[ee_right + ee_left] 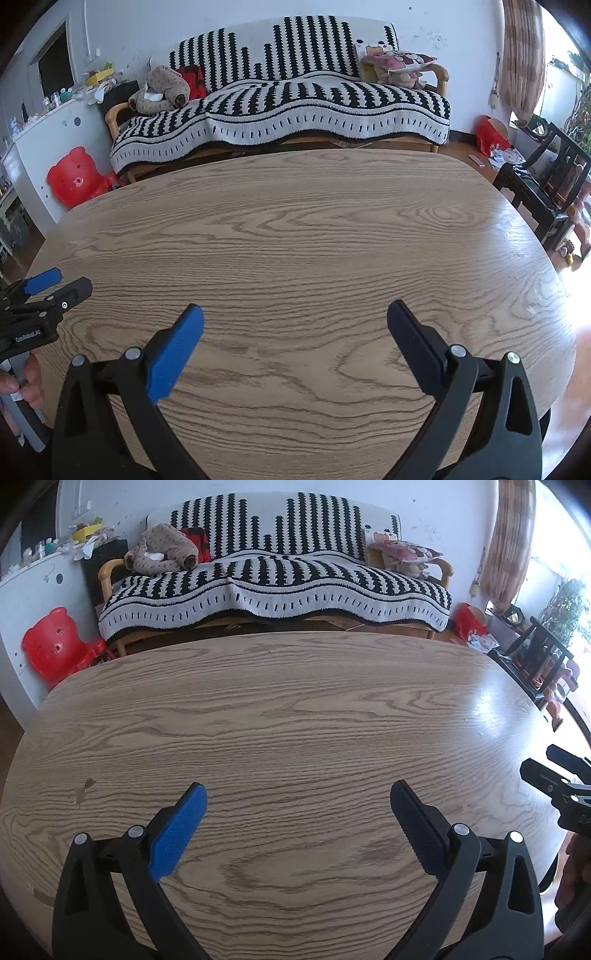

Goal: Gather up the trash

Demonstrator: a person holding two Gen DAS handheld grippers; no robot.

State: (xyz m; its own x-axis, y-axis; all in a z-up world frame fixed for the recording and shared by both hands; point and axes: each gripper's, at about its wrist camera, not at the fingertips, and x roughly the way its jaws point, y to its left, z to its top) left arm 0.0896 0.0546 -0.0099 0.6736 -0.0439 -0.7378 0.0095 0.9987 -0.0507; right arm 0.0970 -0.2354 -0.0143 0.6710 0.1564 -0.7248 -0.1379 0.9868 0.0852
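Both grippers, left point(298, 794) and right point(295, 314), fingers apart, over wood-grain table point(295, 709).

Each gripper, the left gripper point(298, 794) and the right gripper point(295, 314), has curved matte-black arms with silver round rivets, one bright blue textured pad and one dark ribbed pad. White lettering marks the left gripper's black body, above a grey handle.
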